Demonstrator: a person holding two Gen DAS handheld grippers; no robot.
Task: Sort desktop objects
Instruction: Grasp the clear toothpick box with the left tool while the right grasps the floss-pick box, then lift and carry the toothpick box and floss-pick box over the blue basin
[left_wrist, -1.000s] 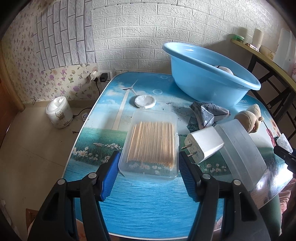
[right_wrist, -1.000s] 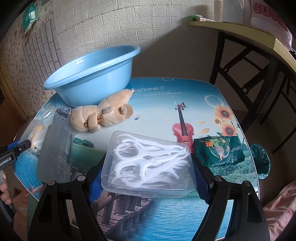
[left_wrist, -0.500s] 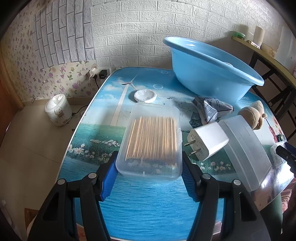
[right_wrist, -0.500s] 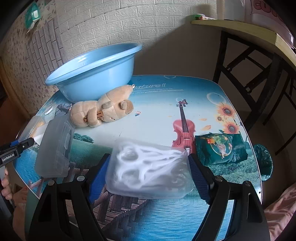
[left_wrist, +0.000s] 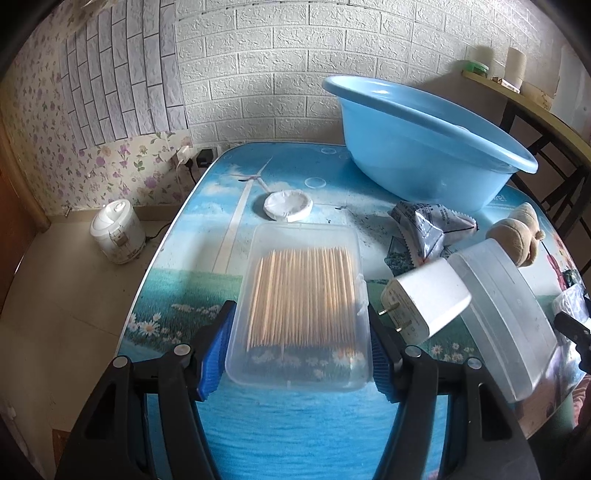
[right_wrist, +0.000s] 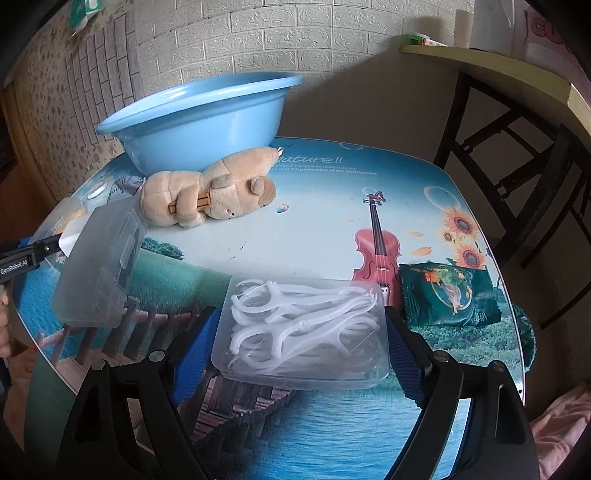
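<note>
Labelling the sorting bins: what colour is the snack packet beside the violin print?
Dark green, with a printed picture on the snack packet; the right wrist view shows it best.

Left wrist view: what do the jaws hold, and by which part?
The toothpick box, pinched across its two long sides, near the end closest to the camera.

From my remote seat I see a white embossed brick-pattern wall behind the desk, with purple floral wallpaper low on its left. A small white rice cooker sits on the beige tiled floor, its cord running toward a wall socket with a white plug and a black plug. On the right, a yellow-topped side table on dark metal legs stands against the wall, and a dark green bag lies just past the desk's right edge.
</note>
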